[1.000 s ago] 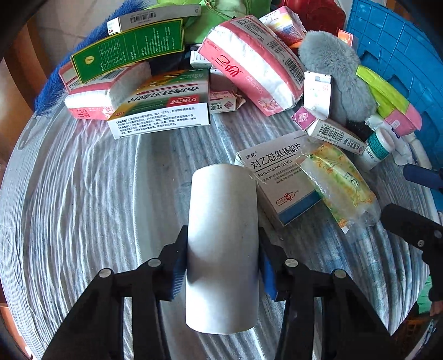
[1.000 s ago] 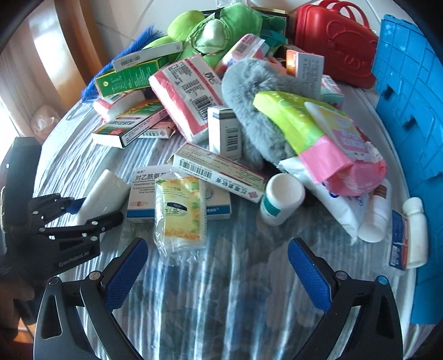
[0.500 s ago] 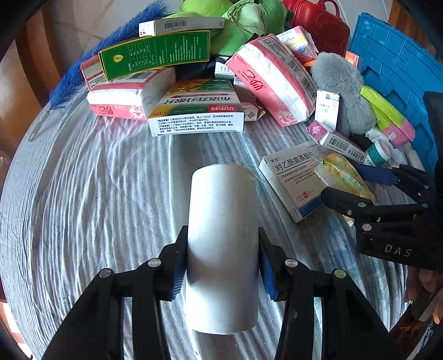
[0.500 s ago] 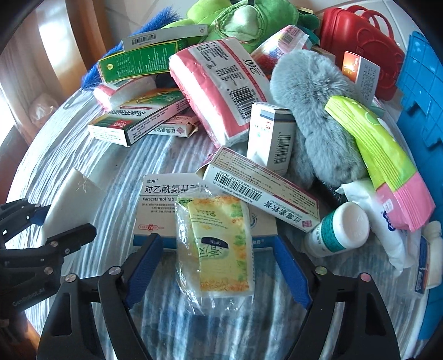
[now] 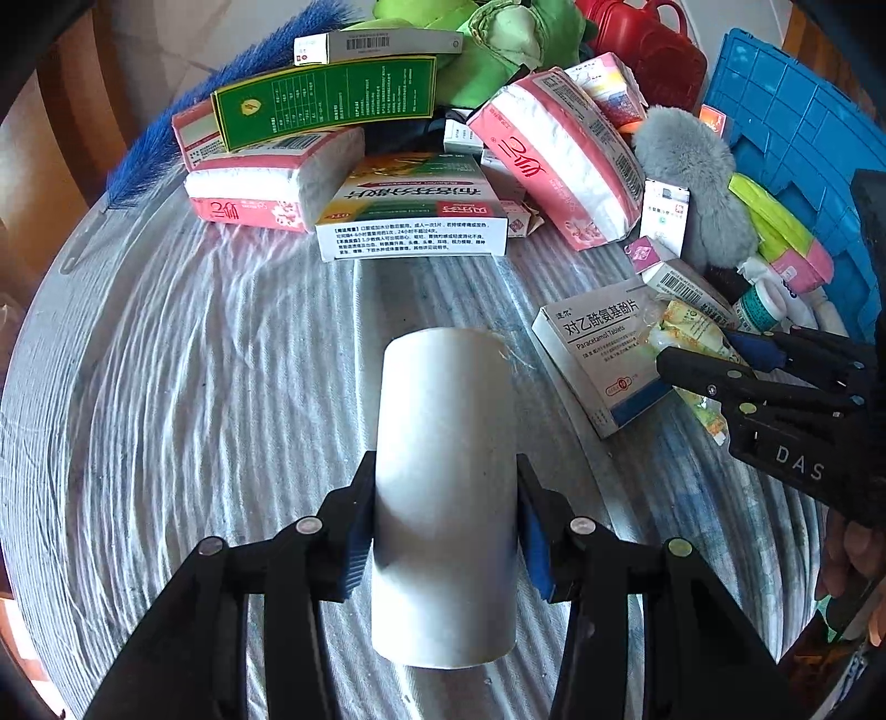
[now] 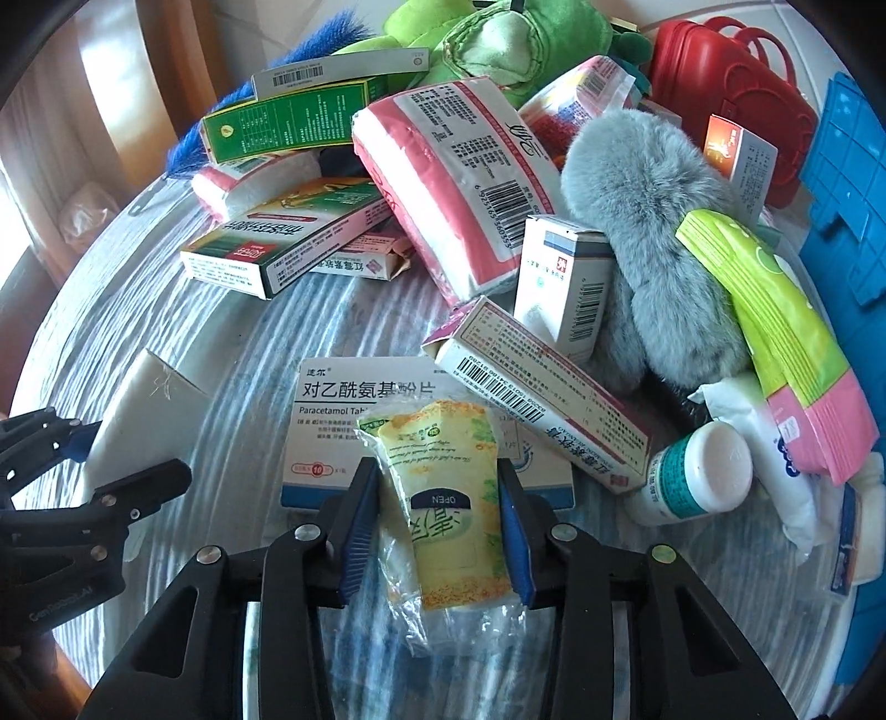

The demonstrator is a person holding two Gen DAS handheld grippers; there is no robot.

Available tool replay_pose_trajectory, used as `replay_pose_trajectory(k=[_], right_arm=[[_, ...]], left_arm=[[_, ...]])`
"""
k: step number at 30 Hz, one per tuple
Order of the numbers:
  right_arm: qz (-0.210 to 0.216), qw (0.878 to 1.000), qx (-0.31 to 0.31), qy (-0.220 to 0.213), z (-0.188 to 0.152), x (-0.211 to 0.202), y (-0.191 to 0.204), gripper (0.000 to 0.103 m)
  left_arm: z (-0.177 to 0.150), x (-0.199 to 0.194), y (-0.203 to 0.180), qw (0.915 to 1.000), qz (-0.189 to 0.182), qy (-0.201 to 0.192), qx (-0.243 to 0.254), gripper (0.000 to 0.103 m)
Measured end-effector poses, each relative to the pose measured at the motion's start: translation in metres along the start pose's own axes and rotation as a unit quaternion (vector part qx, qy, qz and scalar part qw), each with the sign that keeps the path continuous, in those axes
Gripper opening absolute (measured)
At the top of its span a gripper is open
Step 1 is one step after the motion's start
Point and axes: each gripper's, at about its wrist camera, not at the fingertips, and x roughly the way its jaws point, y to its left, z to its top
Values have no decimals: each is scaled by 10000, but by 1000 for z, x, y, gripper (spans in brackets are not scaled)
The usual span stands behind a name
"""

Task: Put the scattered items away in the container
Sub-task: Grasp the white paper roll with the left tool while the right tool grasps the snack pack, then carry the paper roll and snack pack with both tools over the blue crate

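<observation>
On the round bench under grey-white striped cloth, a white roll is clamped by the left hand-held gripper; the right hand-held gripper, jaws just narrowed, presses a yellow "OPEN" sachet over a "Paracetamol" box, near the blue container.

A round bench spreads below and ahead of the left hand-held gripper — its top wrinkled, striped grey and white, and bare to that gripper's left. Past the rim, far to the left, stands brown wooden furniture — ahead, pale tiled floor.
</observation>
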Motion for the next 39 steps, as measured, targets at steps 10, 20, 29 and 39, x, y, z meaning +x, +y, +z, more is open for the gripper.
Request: replay_pose_trajectory(k=[10,20,29,39], right_arm=[[172,9998,-41,-43,1,-25,3,31],[210,9994,57,-261,11,-70,0,31],[237,9982,78,-547,29,-123,-6,31],[265,9953,48,-926,49,-186,-15,31]], left_arm=[[5,-25,-4,9998,81,-158,-54,44],[20,-63,-5,9990,229,-377,-53,44],[43,-113,-15,9970,365,-680,36,44],[71,-164,-33,9942,441,-976,118,44]])
